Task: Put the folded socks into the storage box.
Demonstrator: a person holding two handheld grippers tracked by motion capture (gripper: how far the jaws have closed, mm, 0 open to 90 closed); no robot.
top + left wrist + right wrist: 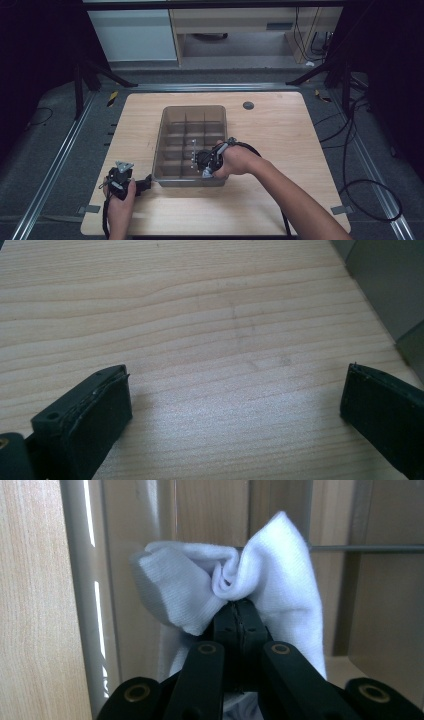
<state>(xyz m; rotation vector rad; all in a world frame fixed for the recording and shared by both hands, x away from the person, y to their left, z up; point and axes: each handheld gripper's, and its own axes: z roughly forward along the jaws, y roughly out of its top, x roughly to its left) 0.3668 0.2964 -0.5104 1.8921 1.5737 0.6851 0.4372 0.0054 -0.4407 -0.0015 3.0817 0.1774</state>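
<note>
Now, white sock [280, 565]: soft, light, floppy; best pinched at a bunched fold.
Right gripper [239, 615]: clamped on it, over the divided bin's [159, 150] near compartments.
Left gripper [235, 405]: jaws wide, empty, over the table [200, 315].

A divided bin [172, 145] sits mid-table [280, 145]. The right gripper [206, 165] holds a cloth [235, 580] over its near compartments. The left gripper [145, 184] rests at the bin's near left corner.

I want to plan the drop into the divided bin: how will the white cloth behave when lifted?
Probably floppy: the white cloth bunches and droops around the shut right tool. It looks light and thin. The knit should not slip easily, but may catch on the clear bin's dividers.
</note>
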